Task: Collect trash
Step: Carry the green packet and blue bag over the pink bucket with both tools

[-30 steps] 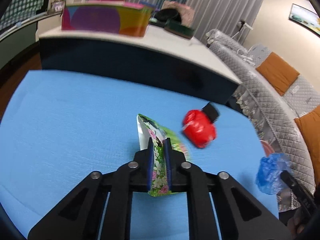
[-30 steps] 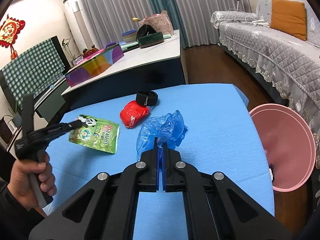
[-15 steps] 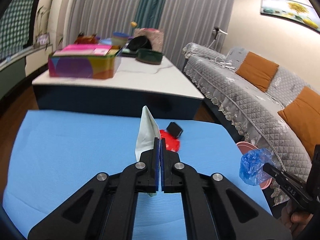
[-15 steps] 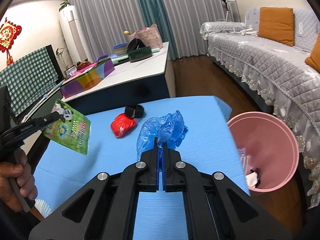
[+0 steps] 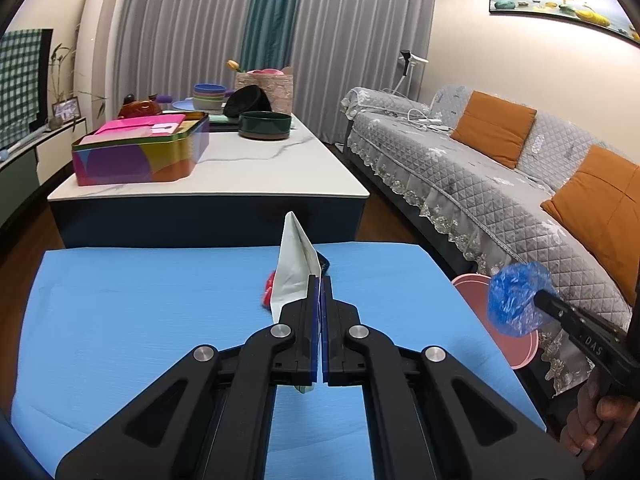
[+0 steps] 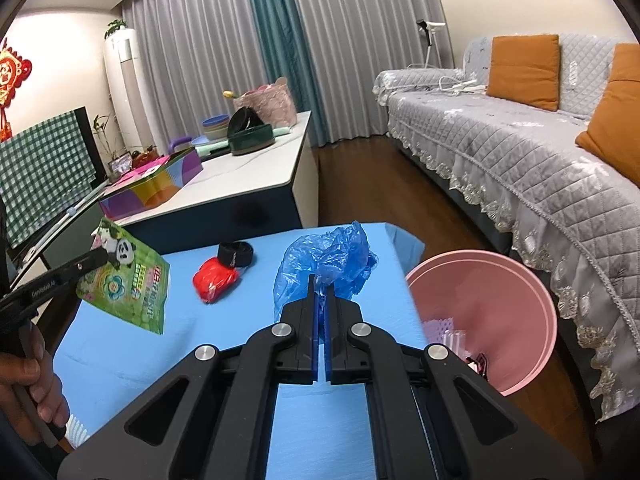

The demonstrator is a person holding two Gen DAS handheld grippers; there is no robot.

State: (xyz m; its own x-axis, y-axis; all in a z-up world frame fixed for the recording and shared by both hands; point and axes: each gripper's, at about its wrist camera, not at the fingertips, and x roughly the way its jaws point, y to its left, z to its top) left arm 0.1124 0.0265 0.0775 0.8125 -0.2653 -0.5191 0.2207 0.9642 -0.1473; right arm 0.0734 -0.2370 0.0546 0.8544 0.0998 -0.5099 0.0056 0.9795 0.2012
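- Left hand-held gripper [image 5: 321,280] is clamped on the green printed foil snack pouch [image 6: 128,276], carried clear above the blue cloth-covered surface [image 5: 140,312]; the pinch sits near one edge, so a swing could let the slick foil slide out and drop back onto the cloth
- Right hand-held gripper [image 6: 322,280] is clamped on the crumpled blue thin-plastic bag [image 6: 324,260], also off the cloth; only a fold looks caught, and the loose bulk could tear free or billow past the rim
- The round pink plastic bin [image 6: 500,288] stands on the floor just beside the surface's right edge, so a release made too soon would likely land trash on the cloth or the floor
- Both loads are headed for one bin, I judge, and the two tools could knock together over it
- The crumpled red wrapper [image 6: 214,284] and black band [image 6: 236,254] lie on the cloth, touching, not yet collected
- Right wrist view shows the pouch's printed face, the bin's inside with litter at the bottom, and both leftovers; the left view shows the pouch's pale back, which hides most of those leftovers, and just a sliver of bin behind the blue bag
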